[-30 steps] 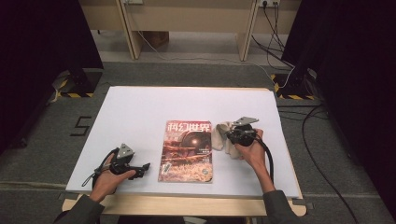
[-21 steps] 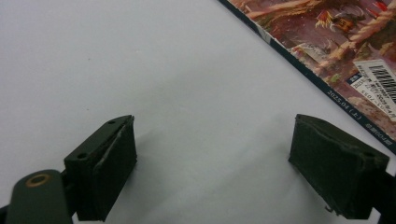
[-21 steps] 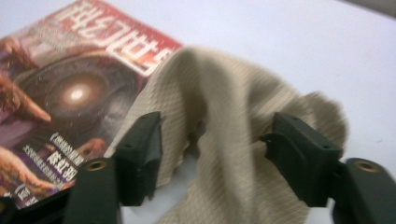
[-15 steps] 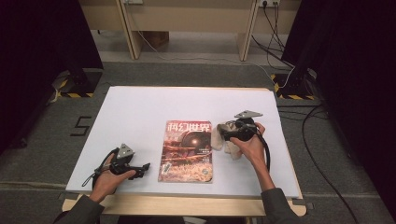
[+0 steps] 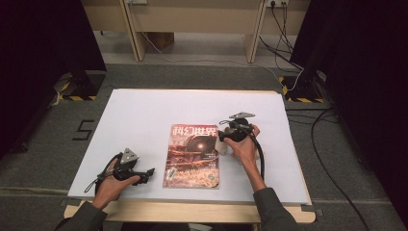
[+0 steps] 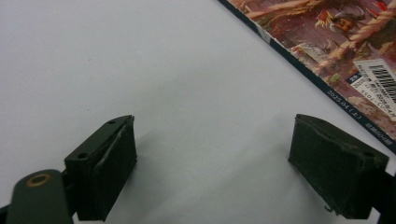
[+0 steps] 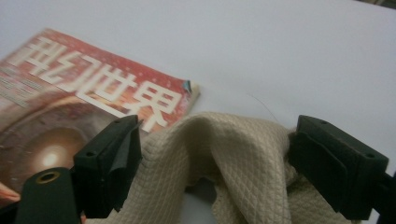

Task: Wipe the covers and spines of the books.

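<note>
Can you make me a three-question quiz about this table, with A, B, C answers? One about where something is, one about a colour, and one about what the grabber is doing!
1. Where is the cloth?
A. At the magazine's right edge
B. On the floor
C. Under the left gripper

2. What colour is the cloth?
A. Blue
B. Beige
C. Black

3. How are the right gripper's fingers?
A. Shut tight with nothing between them
C. Clamped on the magazine
B. Open, with cloth bunched between them

Answers:
1. A, the right gripper view shows the cloth lying beside the magazine's top corner.
2. B, its quilted weave is a pale beige.
3. B, the fingers stand wide apart with the cloth between them, and whether the pads press on it I cannot tell.
</note>
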### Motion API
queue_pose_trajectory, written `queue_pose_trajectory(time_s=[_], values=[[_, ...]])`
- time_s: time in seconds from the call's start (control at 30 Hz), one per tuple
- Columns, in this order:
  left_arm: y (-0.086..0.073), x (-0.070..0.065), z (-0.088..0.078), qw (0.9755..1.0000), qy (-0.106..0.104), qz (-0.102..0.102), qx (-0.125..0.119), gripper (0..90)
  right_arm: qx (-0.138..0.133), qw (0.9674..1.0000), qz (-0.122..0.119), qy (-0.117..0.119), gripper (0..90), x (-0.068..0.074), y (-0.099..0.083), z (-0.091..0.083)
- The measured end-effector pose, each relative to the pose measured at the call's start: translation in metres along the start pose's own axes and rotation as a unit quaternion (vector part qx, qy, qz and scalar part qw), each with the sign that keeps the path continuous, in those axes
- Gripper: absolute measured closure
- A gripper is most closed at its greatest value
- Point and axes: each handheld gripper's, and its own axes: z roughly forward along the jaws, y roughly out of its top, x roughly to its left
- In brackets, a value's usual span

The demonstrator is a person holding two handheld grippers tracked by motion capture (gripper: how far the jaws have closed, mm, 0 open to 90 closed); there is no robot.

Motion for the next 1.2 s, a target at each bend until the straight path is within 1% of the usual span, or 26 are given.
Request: queue_pose_trajectory(time_s=[0.03,0.07,0.1,0.17,0.27,0.37,0.43,0.5,0.53,0.57,0.63,0.67,0.7,0.73,0.77,0.8,0.83,0.87,0.9,1.0,1.03,1.07,1.1,1.13,1.17,1.2], values=[[0.000,0.000,0.000,1.0000,0.000,0.000,0.000,13.6,0.005,1.0000,-0.002,-0.006,19.5,0.000,-0.002,0.002],[0.000,0.000,0.000,1.0000,0.001,0.001,0.002,13.6,0.017,0.9996,-0.013,-0.017,24.6,-0.002,-0.005,0.005],[0.000,0.000,0.000,1.0000,0.001,0.001,0.002,13.7,0.017,0.9996,-0.013,-0.017,24.6,-0.002,-0.005,0.005],[0.000,0.000,0.000,1.0000,0.001,0.001,0.001,13.7,0.025,0.9995,-0.008,-0.018,29.2,-0.006,-0.008,0.008],[0.000,0.000,0.000,1.0000,0.000,0.000,0.000,13.6,0.045,0.9987,0.009,-0.021,26.1,-0.016,-0.016,0.010],[0.000,0.000,0.000,1.0000,0.000,0.000,0.000,13.7,0.048,0.9985,0.023,-0.015,26.1,-0.021,-0.019,0.010],[0.000,0.000,0.000,1.0000,0.000,0.000,0.001,13.6,0.056,0.9980,0.026,-0.012,26.9,-0.024,-0.023,0.012],[0.000,0.000,0.000,1.0000,0.001,0.000,0.000,13.7,0.055,0.9981,0.025,-0.012,27.0,-0.025,-0.023,0.012],[0.000,0.000,0.000,1.0000,0.001,0.000,0.000,13.7,0.058,0.9979,0.025,-0.013,27.5,-0.024,-0.023,0.011],[0.000,0.000,0.000,1.0000,0.000,0.000,0.000,13.7,0.062,0.9978,0.017,-0.016,30.1,-0.023,-0.022,0.012],[0.000,0.000,0.000,1.0000,0.000,0.000,0.000,13.6,0.066,0.9973,-0.011,-0.030,38.3,-0.022,-0.023,0.011],[0.000,0.000,0.000,1.0000,0.001,0.000,0.001,13.7,0.064,0.9975,-0.014,-0.026,44.7,-0.022,-0.023,0.010],[0.000,0.000,0.000,1.0000,0.001,0.000,0.000,13.7,0.062,0.9975,-0.022,-0.024,55.8,-0.023,-0.024,0.009],[0.000,0.000,0.000,1.0000,0.000,0.000,0.000,13.7,0.061,0.9974,-0.032,-0.021,61.7,-0.023,-0.024,0.007],[0.000,0.000,0.000,1.0000,0.000,0.000,0.000,13.7,0.055,0.9976,-0.040,-0.016,72.4,-0.025,-0.026,0.005],[0.000,0.000,0.000,1.0000,0.000,0.000,0.000,13.7,0.055,0.9976,-0.040,-0.016,72.4,-0.025,-0.026,0.005],[0.000,0.000,0.000,1.0000,0.001,0.000,0.001,13.7,0.047,0.9981,-0.040,-0.004,80.3,-0.028,-0.027,0.004],[0.000,0.000,0.000,1.0000,0.001,0.000,0.001,13.7,0.047,0.9981,-0.040,-0.004,80.3,-0.028,-0.027,0.004],[0.000,0.000,0.000,1.0000,0.000,0.000,0.000,13.7,0.042,0.9983,-0.041,0.002,81.7,-0.029,-0.027,0.003],[0.000,0.000,0.000,1.0000,0.000,0.000,0.001,13.7,0.028,0.9985,-0.047,0.007,83.3,-0.029,-0.025,-0.003],[0.000,0.000,0.000,1.0000,0.000,0.000,0.000,13.7,0.020,0.9984,-0.052,0.009,83.5,-0.029,-0.023,-0.006],[0.000,0.000,0.000,1.0000,0.000,0.000,0.000,13.7,0.002,0.9985,-0.054,0.012,83.6,-0.030,-0.017,-0.014],[0.000,0.000,0.000,1.0000,0.000,0.000,0.001,13.7,0.002,0.9985,-0.054,0.012,83.6,-0.030,-0.017,-0.014],[0.000,0.000,0.000,1.0000,0.000,-0.001,0.001,13.7,-0.009,0.9986,-0.051,0.014,83.6,-0.029,-0.015,-0.019],[0.000,0.000,0.000,1.0000,0.000,0.000,0.001,13.6,-0.026,0.9978,-0.058,0.018,83.7,-0.029,-0.009,-0.028],[0.000,0.000,0.000,1.0000,0.000,0.000,0.000,13.7,-0.035,0.9976,-0.057,0.020,83.7,-0.028,-0.007,-0.033]])
